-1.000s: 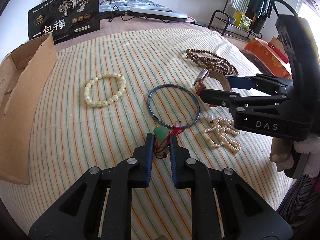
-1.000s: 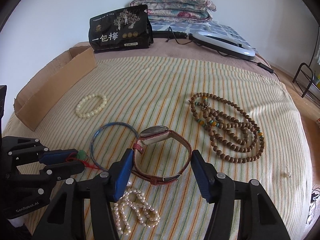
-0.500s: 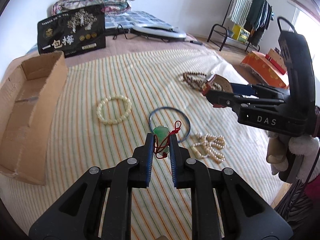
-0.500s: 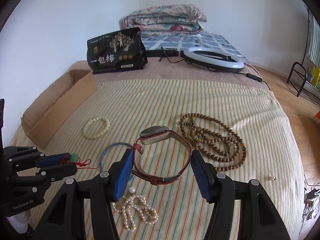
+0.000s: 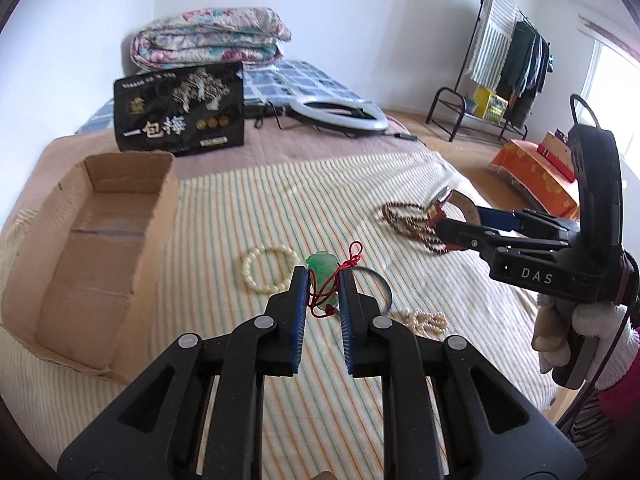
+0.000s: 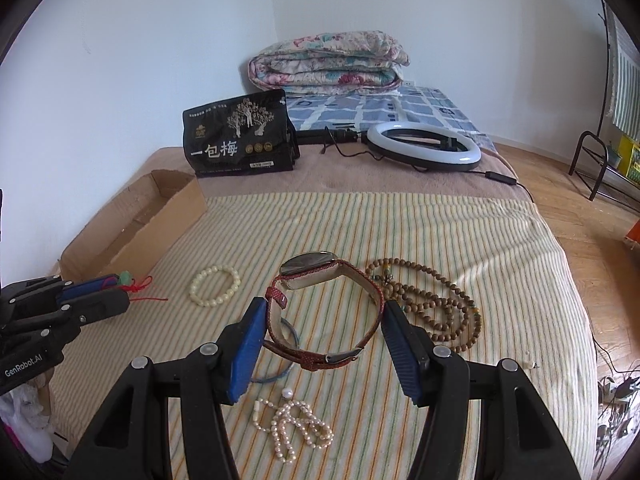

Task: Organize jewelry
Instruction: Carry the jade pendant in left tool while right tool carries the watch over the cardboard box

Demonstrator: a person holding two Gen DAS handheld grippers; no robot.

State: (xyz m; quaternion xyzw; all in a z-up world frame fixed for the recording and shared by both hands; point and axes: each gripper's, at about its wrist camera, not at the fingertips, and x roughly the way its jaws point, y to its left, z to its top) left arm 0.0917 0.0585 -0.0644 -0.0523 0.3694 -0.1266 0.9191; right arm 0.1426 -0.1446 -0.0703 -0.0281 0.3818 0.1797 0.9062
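Note:
My left gripper (image 5: pixel 323 276) is shut on a green jade pendant (image 5: pixel 325 271) with a red cord and holds it above the striped cloth; it also shows in the right wrist view (image 6: pixel 125 279). My right gripper (image 6: pixel 323 312) is shut on a red-strapped watch (image 6: pixel 316 272), lifted off the bed; the watch also shows in the left wrist view (image 5: pixel 448 204). An open cardboard box (image 5: pixel 92 240) lies at the left. On the cloth lie a cream bead bracelet (image 6: pixel 215 290), a blue bangle (image 6: pixel 280 376), a pearl strand (image 6: pixel 296 432) and a brown bead necklace (image 6: pixel 436 308).
A black snack bag (image 6: pixel 240 136), a ring light (image 6: pixel 424 146) with its cable and a folded quilt (image 6: pixel 328 62) sit at the back of the bed. A clothes rack (image 5: pixel 504 60) and an orange box (image 5: pixel 536 172) stand on the floor at the right.
Both grippers have risen from the cloth with the pendant and the watch. The left gripper has swung toward the cardboard box, whose inside now shows.

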